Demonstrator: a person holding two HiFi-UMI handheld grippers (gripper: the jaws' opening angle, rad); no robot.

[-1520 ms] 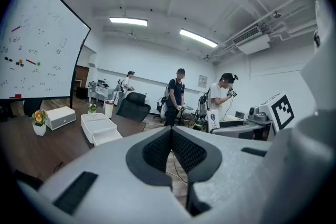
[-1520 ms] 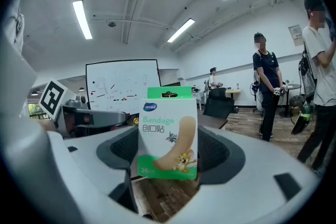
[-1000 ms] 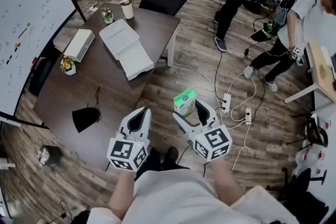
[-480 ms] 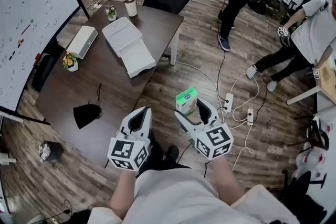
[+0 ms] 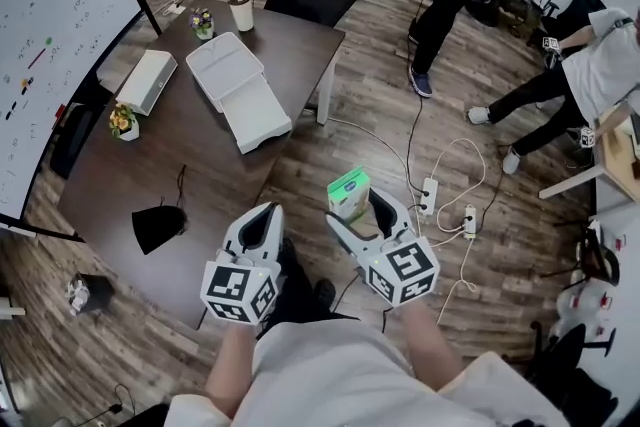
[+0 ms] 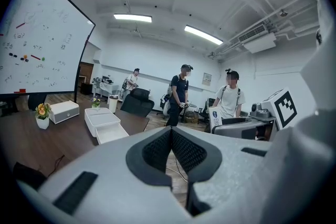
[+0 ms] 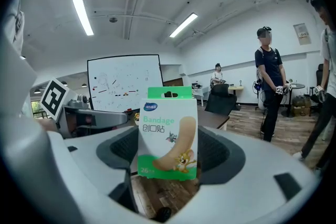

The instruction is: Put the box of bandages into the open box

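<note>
Head view: a small green-and-white cardboard box of bandages [image 5: 350, 193] is held upright in the right gripper [image 5: 366, 213], low before the person's body and above the plank floor. It is well apart from the open white box [image 5: 240, 95], which lies with its lid folded back on the dark brown table [image 5: 170, 170]. The left gripper [image 5: 255, 231] is carried just beside the right one, both pointed forward towards the table.

Left gripper view: the left gripper's [image 6: 170, 134] ribbed pads are pressed together with nothing between them. The open white box [image 6: 105, 123] is seen far ahead on the tabletop.

Right gripper view: the box of bandages [image 7: 168, 136] is clamped by the right gripper [image 7: 169, 165] across its lower half, at the narrow sides, printed face to the camera and hang-tab uppermost. The carton is judged light and fairly stiff, yet easily dented, so a modest squeeze low on the sides looks the sound hold. A long forward reach is judged to be needed before it can be set down.
</note>
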